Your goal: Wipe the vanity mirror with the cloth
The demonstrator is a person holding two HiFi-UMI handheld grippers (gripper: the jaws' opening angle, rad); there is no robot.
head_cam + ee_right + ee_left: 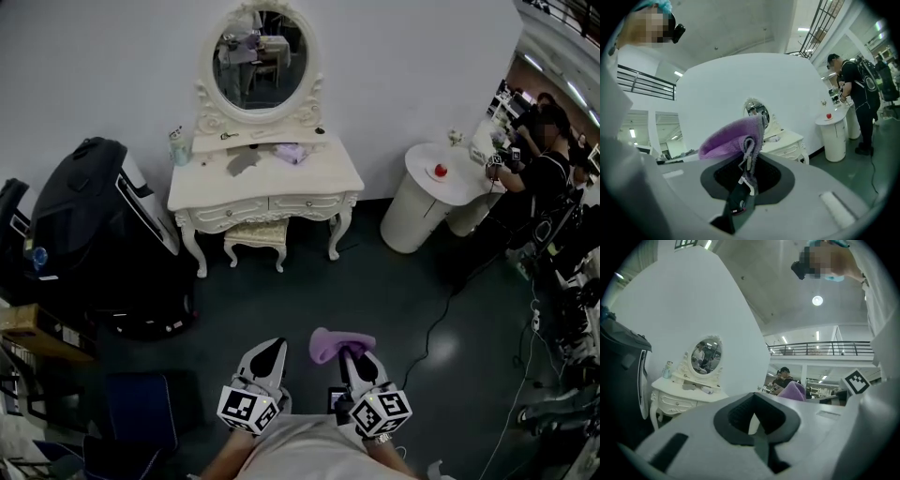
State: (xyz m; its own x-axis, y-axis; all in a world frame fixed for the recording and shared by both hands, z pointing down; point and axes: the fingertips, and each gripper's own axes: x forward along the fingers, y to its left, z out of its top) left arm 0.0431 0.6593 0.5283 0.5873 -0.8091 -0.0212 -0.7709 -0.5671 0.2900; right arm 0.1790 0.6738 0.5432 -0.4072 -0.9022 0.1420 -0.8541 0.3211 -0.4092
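Vanity mirror (261, 58), an upright oval in a carved white frame with its long axis vertical, mounted at the back of a white dressing bench (319, 187) that stands against the wall; a matching stool (255, 234) is tucked under the bench. The cloth (339, 345), purple and bunched, is not at the glass: it is pinched in the jaws of the right gripper (349, 352), held low in front of the person, and its free fold stands up above the jaws in the right gripper view. From there the mirror lies straight ahead and higher up, well apart across open dark floor, slightly to the left of the cloth (closer to the left gripper's line than to the right's). The left gripper (272, 349) hangs just beside the right at about the same distance from the bench, its jaws drawn together on nothing. Judged from this layout, wiping has not begun; the coming move calls for a walk up to the bench, then a raise of the right gripper to bring the cloth flat against the glass. A small grey rag (242, 161) and a bottle (176, 145) lie on the bench top below the mirror; a round white side table (427, 202) and another person (548, 159) stand off to the right.
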